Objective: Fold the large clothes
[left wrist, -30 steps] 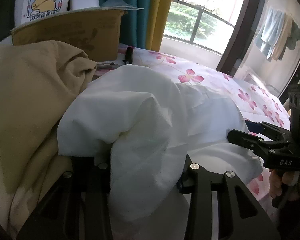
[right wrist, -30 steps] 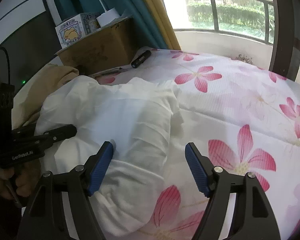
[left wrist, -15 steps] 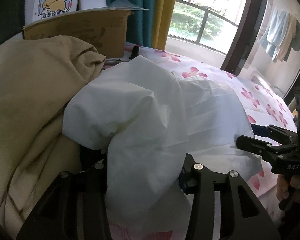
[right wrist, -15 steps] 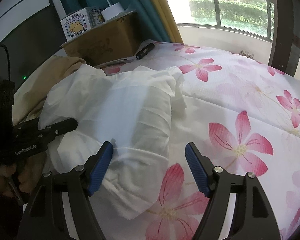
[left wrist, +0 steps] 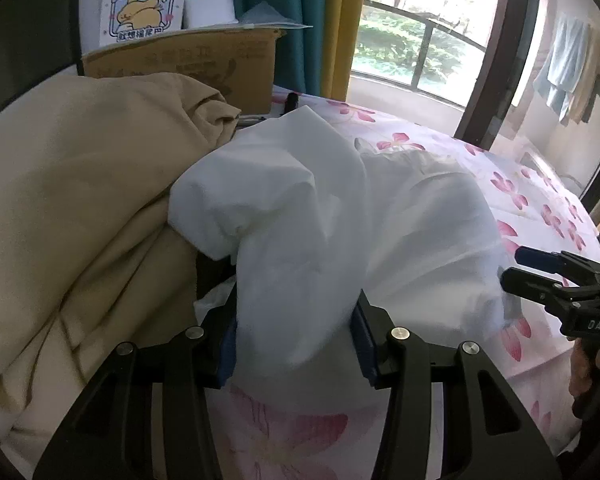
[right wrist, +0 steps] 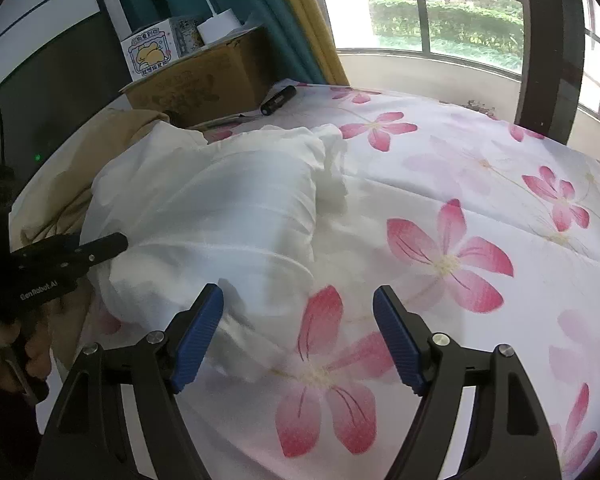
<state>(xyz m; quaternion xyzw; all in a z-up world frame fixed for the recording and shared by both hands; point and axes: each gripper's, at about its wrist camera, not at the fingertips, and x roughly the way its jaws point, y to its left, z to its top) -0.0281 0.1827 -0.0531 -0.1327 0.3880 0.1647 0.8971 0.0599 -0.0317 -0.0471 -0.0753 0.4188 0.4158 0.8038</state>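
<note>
A white garment [left wrist: 340,216] lies bunched on the flowered bed sheet [right wrist: 480,208]. In the left wrist view my left gripper [left wrist: 296,340] has its jaws wide apart, with a thick fold of the white cloth draped between the blue pads. In the right wrist view the garment [right wrist: 220,208] sits at centre left. My right gripper [right wrist: 298,336] is open and empty, low over the sheet at the garment's near edge. The left gripper [right wrist: 100,246] shows at the left, the right gripper [left wrist: 540,272] at the right of the left wrist view.
A beige garment or blanket [left wrist: 72,200] is heaped left of the white one. A cardboard box [right wrist: 204,80] with a small printed box [right wrist: 152,54] on it stands at the bed's far edge, a black pen-like object [right wrist: 278,100] beside it. A window [right wrist: 420,12] lies behind.
Both grippers have drawn back toward the near edge of the bed. The white garment came with the left gripper, and more of the flowered sheet shows in front of it.
</note>
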